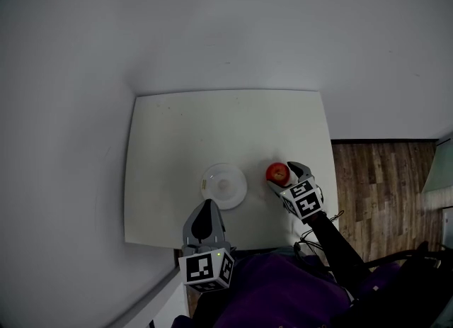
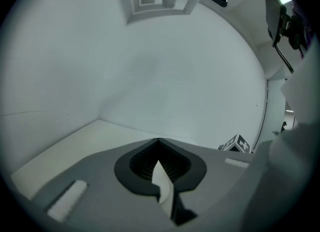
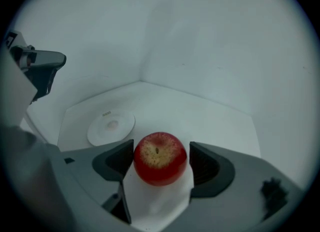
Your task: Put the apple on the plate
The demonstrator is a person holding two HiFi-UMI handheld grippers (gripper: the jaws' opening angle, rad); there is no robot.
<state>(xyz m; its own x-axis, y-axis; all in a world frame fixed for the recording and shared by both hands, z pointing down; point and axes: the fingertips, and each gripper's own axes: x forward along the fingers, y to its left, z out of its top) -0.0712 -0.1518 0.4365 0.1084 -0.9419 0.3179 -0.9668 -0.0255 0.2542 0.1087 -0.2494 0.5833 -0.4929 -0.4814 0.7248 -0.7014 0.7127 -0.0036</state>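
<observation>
The apple (image 1: 277, 172) is seen on the table (image 1: 177, 128), right of the plate (image 1: 224, 183), between the parted, unclamped jaws of the right tool (image 3: 161, 148). The left tool (image 1: 207, 206), closed and empty, is held just nearside of the plate.

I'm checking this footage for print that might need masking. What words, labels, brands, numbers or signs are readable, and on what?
No word, brand or number can be read anywhere.
Small grey mark on the round white plate: too small and blurred to read.
Black-and-white square markers on the left gripper and right gripper: coded patterns, no letters.
</observation>
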